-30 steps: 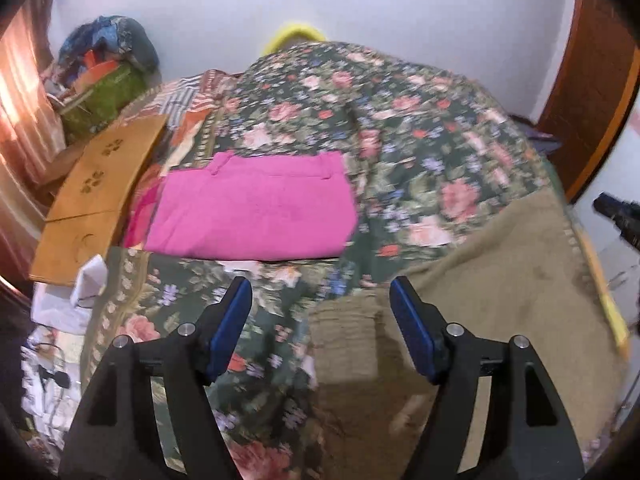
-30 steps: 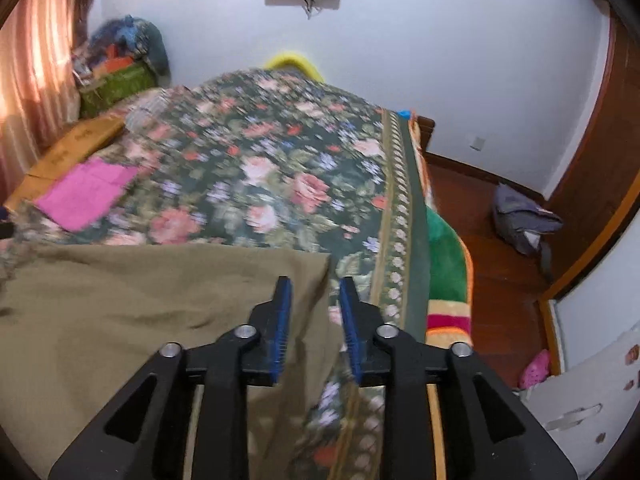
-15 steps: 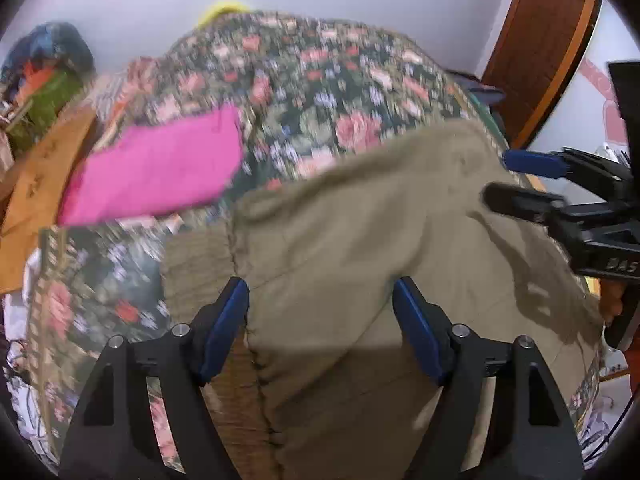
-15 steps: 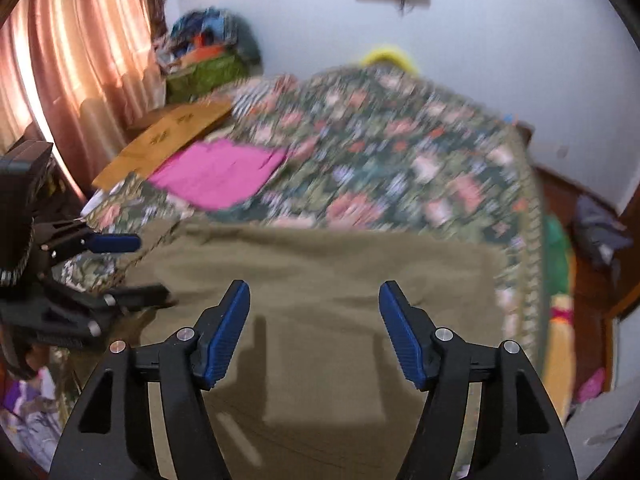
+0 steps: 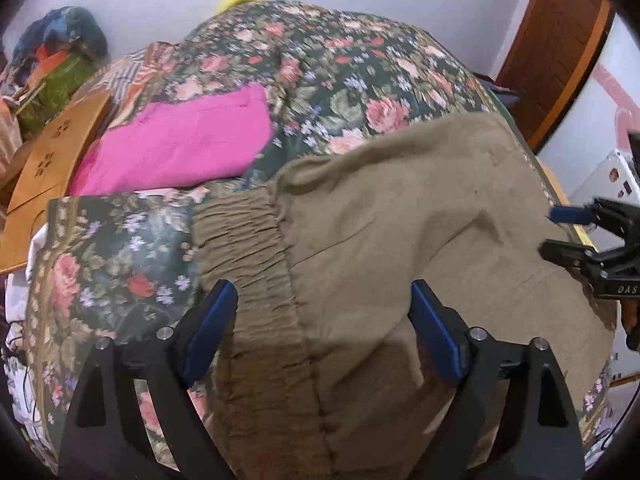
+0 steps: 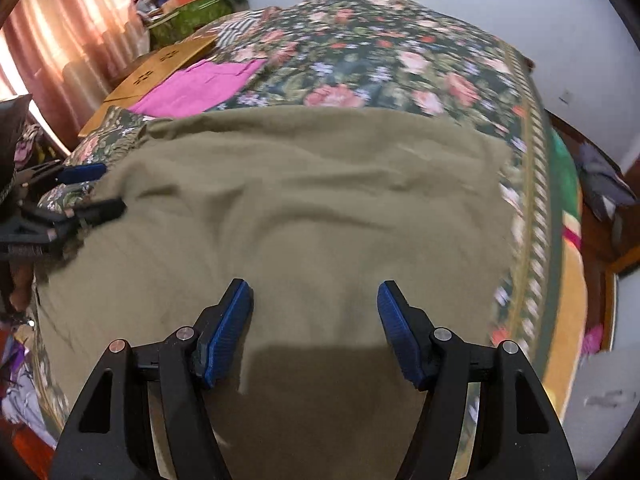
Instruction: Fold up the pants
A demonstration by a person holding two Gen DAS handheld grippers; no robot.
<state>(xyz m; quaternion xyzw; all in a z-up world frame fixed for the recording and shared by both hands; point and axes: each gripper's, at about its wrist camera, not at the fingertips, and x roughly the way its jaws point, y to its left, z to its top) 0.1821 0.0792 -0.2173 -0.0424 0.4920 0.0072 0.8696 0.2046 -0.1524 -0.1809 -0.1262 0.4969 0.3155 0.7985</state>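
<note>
Your pants [image 5: 392,248] are olive-khaki, of soft woven cloth, lying spread flat across the near part of the flowered bed [image 5: 320,60]. You see the gathered elastic waistband [image 5: 248,256] at their left end in the left wrist view, running toward you in tight puckers. From the right wrist view the cloth [image 6: 304,208] lies broad and loosely rumpled, with shallow wrinkles across its middle and its far edge fairly straight.

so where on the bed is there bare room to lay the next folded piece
Free: the floral bedspread beyond the olive-khaki pants, right of the folded pink garment, up to the wall. Crowded: the near half under the spread pants, with the open left gripper and right gripper over them; the left edge holds a wooden board.
</note>
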